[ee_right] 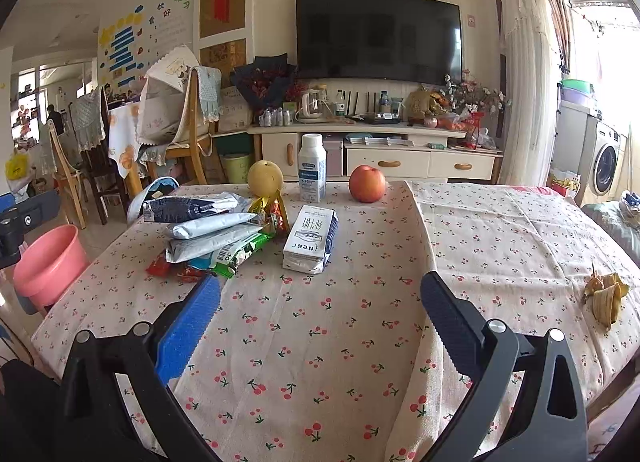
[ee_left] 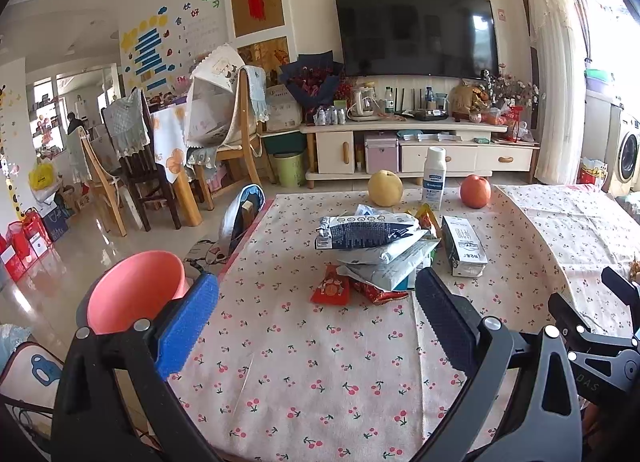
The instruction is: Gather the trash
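Your left gripper point(ee_left: 316, 302) and right gripper point(ee_right: 320, 302) both hang spread wide, empty, above the tablecloth point(ee_right: 320, 342). The wrapper pile point(ee_right: 208, 230) lies ahead, beside the milk carton point(ee_right: 310, 240). The pink bin point(ee_left: 136, 292) stands off the table's left edge.

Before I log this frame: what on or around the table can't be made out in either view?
- Pink bin interior: left view, rim angle and blue finger hide it.
- Red wrappers: right view, buried under stacked packets.
- Banana peel: left view, cut off at the edge.

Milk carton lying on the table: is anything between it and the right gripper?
No. Only bare cherry tablecloth lies between the open right gripper and the milk carton. The wrapper pile sits off to its left.
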The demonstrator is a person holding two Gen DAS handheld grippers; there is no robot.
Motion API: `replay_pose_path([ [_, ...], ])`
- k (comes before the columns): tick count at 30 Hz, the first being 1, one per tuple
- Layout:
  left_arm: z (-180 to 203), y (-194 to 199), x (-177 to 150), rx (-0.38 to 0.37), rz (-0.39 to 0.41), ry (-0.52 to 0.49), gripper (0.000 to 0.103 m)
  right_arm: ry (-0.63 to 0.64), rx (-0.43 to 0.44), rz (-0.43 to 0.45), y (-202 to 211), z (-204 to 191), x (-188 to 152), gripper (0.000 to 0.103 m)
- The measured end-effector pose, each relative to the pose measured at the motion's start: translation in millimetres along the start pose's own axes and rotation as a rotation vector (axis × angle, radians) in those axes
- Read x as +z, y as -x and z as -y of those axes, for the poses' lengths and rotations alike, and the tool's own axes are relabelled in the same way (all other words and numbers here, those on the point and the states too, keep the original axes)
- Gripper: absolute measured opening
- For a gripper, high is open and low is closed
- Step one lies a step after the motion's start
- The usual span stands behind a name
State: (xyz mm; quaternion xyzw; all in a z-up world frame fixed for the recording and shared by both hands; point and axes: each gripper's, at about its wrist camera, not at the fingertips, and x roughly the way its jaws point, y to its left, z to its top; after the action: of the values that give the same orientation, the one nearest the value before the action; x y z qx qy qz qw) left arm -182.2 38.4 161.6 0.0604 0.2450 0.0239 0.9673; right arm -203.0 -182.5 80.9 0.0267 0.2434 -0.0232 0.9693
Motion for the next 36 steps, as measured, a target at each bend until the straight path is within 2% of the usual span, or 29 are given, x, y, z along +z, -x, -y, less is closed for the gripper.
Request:
replay_pose_path([
  [10,2,-28,-15,0.002,-0.051,-0.003,0.099,-0.057,0.054,-0.091,-31,11,-2,0.099],
  [18,-8,-68,-31,-0.125,-0.127,0.071,0.099,-0.148,0.086,-0.163,-71,35,7,0.099],
  [22,-11,-88,-31,-0.192,-0.165,0.117,0.099,-0.18,0.143,-0.207,-97,36,10,0.098],
  [29,-30,-124,-7,-0.3,-0.193,0.301,0.099,-0.196,0.214,-0.246,-129,29,15,0.096],
  [36,-43,-173,6,-0.397,-0.275,0.508,0.099,-0.179,0.222,-0.257,-160,24,26,0.096],
])
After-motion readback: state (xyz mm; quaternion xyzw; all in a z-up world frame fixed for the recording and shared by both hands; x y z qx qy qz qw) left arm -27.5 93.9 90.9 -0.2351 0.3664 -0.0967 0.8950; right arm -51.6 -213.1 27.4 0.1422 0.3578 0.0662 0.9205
